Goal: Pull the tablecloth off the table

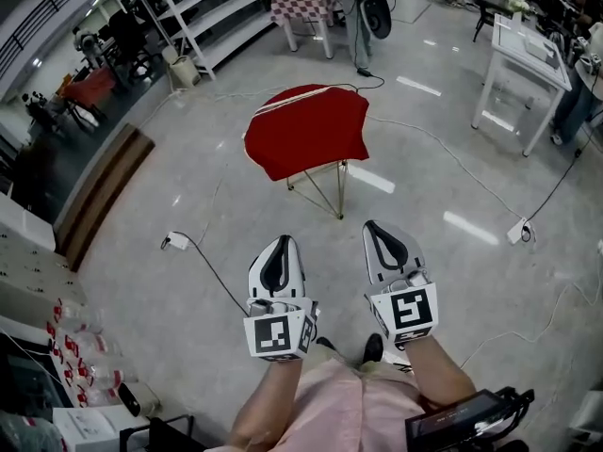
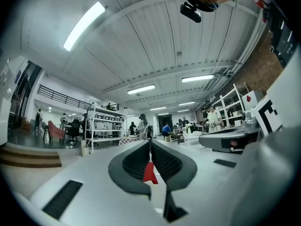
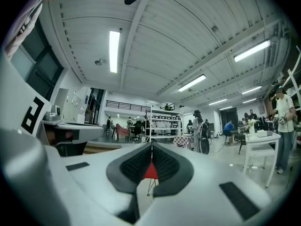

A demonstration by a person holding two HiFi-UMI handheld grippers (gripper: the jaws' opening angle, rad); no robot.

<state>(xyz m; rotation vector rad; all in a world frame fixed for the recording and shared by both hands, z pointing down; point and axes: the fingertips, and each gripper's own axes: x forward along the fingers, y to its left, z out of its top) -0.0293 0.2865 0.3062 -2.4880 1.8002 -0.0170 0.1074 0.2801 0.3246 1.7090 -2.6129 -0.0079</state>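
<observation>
Your left gripper (image 1: 281, 245) has its jaws pressed together with nothing between the pads, and your right gripper (image 1: 375, 229) is the same: closed and empty. You hold both level, side by side in front of your body, pointing forward. Neither touches anything. Ahead of them, well apart across bare floor, stands the small table (image 1: 325, 191) on thin legs, with the red tablecloth (image 1: 306, 130) draped over its whole top and hanging a little down every side. The cloth lies straight out along the line of the jaws. Each gripper view shows a sliver of red just beyond the closed tips, in the left gripper view (image 2: 150, 173) and in the right gripper view (image 3: 151, 172). The cloth looks about as wide as it is deep, so no long axis favours one side. The near hanging edge faces you and seems the place to grip. Your right tips reach slightly further forward, though neither hand is clearly nearer. You will probably have to walk in and open the jaws first.
</observation>
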